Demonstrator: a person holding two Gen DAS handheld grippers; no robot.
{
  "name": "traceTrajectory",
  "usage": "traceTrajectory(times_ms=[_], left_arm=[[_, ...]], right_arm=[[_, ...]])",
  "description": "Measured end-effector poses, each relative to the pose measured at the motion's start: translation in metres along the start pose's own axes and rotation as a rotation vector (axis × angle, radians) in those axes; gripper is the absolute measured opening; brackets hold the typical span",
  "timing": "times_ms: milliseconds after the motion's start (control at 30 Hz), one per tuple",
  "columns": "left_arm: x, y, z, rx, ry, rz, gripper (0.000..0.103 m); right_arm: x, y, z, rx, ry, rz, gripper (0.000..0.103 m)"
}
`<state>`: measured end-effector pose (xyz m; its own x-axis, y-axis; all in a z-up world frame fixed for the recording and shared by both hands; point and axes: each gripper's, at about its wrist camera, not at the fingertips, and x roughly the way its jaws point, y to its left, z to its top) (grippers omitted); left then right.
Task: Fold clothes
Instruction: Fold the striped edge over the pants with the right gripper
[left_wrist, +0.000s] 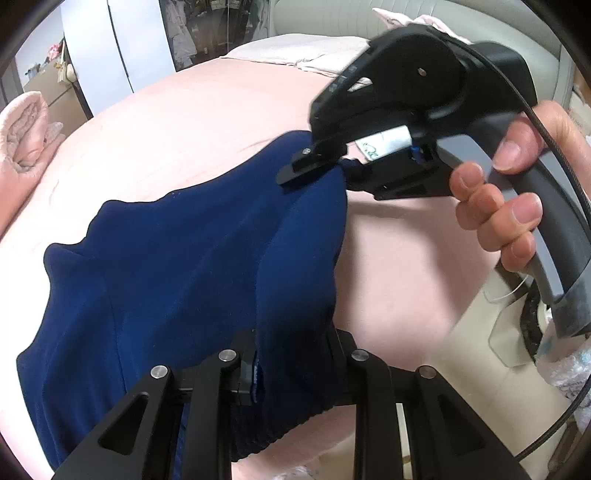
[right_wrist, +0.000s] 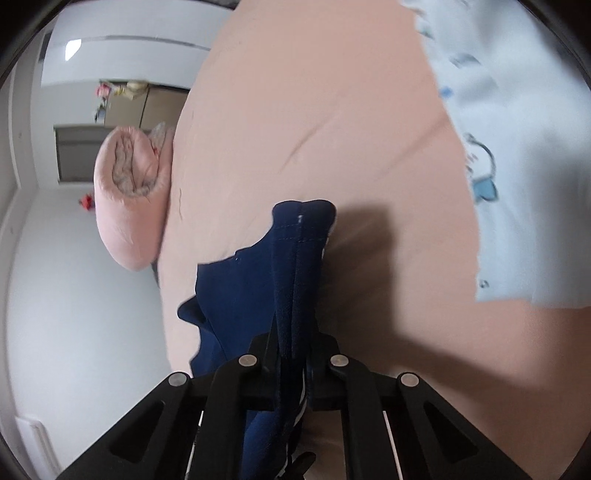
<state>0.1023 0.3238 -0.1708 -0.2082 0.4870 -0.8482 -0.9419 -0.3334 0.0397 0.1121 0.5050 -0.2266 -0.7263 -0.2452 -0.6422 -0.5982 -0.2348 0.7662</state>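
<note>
A navy blue garment (left_wrist: 192, 258) is held up over the pink bed (left_wrist: 166, 122), stretched between both grippers. At the bottom of the left wrist view, my left gripper (left_wrist: 291, 363) is shut on the near edge, and the cloth hides its fingertips. My right gripper (left_wrist: 325, 166) is shut on the far upper corner, with a hand (left_wrist: 509, 206) around its handle. In the right wrist view, the right gripper (right_wrist: 293, 354) pinches a bunched fold of the navy garment (right_wrist: 240, 284), which sticks out past the jaws above the sheet.
A rolled pink quilt (left_wrist: 26, 136) lies at the bed's left edge. A pale blue printed garment (right_wrist: 517, 147) lies on the sheet to the right. Pillows (left_wrist: 295, 51) and a padded headboard (left_wrist: 369, 18) are at the far end, with wardrobe doors (left_wrist: 122, 44) behind.
</note>
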Motion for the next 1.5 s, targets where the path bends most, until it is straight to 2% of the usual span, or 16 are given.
traceTrajectory(times_ms=[167,333,500,600,633,967,1500], left_arm=[[-0.012,0.008,-0.001,-0.054,-0.036,-0.008,0.022],[-0.023,0.024,-0.007,-0.199,-0.044,-0.061,0.022],[-0.036,0.056,-0.013,-0.352,-0.055,-0.12,0.022],[-0.066,0.044,-0.014,-0.408,-0.079,-0.138,0.022],[-0.064,0.048,-0.013,-0.418,-0.087,-0.142,0.022],[-0.072,0.083,-0.012,-0.522,-0.132,-0.149,0.022],[-0.102,0.133,-0.05,-0.696,-0.141,-0.106,0.022]], right_arm=[[-0.007,0.028,-0.003,-0.081,-0.007,-0.067,0.005],[-0.01,0.057,-0.007,-0.159,-0.002,-0.151,0.004],[-0.008,0.087,-0.012,-0.234,0.018,-0.192,0.004],[-0.007,0.108,-0.015,-0.285,0.015,-0.202,0.004],[-0.007,0.117,-0.016,-0.304,0.013,-0.21,0.004],[0.007,0.188,-0.037,-0.455,0.016,-0.249,0.004],[0.057,0.257,-0.078,-0.626,0.081,-0.292,0.004]])
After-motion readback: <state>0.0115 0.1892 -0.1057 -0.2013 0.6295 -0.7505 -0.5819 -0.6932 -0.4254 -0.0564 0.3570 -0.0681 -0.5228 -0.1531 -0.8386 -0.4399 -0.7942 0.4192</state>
